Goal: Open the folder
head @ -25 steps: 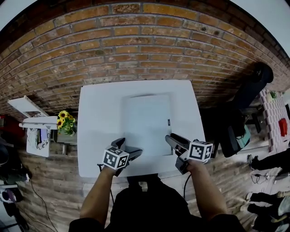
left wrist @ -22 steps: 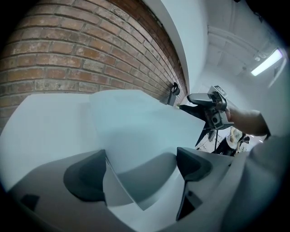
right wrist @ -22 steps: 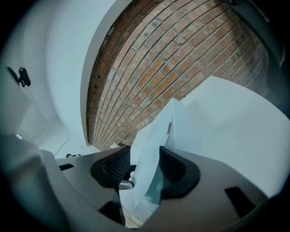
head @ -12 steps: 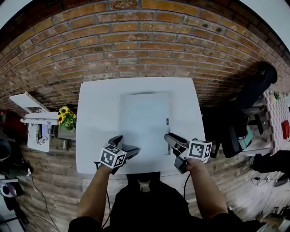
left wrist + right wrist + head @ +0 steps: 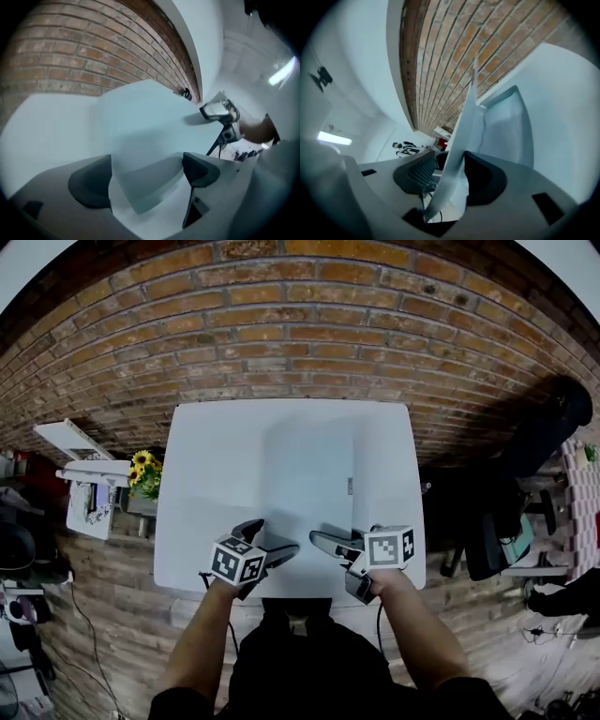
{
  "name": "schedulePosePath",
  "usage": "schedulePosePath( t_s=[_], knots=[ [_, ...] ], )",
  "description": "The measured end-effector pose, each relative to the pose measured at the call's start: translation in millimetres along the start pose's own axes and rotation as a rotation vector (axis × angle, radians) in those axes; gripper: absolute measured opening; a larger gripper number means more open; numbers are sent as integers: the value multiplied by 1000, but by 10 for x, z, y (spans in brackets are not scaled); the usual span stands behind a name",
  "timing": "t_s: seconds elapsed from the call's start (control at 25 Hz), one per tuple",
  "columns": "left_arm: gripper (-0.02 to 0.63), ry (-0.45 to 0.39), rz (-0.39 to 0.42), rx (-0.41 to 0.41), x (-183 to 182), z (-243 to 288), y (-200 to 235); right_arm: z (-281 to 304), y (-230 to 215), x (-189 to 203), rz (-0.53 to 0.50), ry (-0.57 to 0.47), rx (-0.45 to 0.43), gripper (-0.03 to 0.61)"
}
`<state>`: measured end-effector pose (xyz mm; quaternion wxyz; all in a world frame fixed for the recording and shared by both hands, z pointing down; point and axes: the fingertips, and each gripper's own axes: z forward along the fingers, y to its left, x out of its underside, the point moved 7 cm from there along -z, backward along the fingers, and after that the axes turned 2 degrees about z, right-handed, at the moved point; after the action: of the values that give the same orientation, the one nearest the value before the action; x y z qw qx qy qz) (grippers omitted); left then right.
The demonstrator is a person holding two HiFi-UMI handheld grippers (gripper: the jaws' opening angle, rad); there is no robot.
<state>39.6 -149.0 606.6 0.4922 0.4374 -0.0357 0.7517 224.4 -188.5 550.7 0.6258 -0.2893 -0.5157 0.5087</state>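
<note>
A pale folder (image 5: pixel 305 474) lies on the white table (image 5: pixel 202 502). My right gripper (image 5: pixel 322 541) is at its near right corner, shut on the thin front cover (image 5: pixel 464 126), which stands raised edge-on between the pads; the jaws are opening slightly. In the right gripper view (image 5: pixel 450 171) the inside page (image 5: pixel 506 124) shows beyond the cover. My left gripper (image 5: pixel 274 540) is open over the folder's near left corner. That corner (image 5: pixel 136 187) lies flat between its jaws (image 5: pixel 145 173) without touching them. The right gripper (image 5: pixel 218 110) shows at the left gripper view's far right.
A brick wall (image 5: pixel 300 324) rises behind the table. Left of the table, sunflowers (image 5: pixel 141 474) stand beside a small white shelf unit (image 5: pixel 89 498). A black chair (image 5: pixel 548 432) stands to the right on the wooden floor.
My right gripper has swung left along the near edge with the cover's corner, and the cover has come up off the folder. The left gripper has shifted a little to the right.
</note>
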Motion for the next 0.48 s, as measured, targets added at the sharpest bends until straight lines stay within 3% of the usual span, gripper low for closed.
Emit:
schedulePosePath(
  t_s=[0.08, 0.2, 0.36, 0.48],
  knots=[
    [497, -23, 44, -26, -74, -39, -23, 14, -17, 14, -59, 38, 65, 227],
    [499, -38, 118, -46, -177, -161, -35, -71, -19, -83, -82, 12, 72, 178],
    [499, -13, 307, -57, -191, -272, -277, -130, 72, -216, -142, -21, 89, 178],
    [499, 4, 449, -114, -218, -285, -517, -134, 197, -315, -181, -20, 62, 178]
  ],
)
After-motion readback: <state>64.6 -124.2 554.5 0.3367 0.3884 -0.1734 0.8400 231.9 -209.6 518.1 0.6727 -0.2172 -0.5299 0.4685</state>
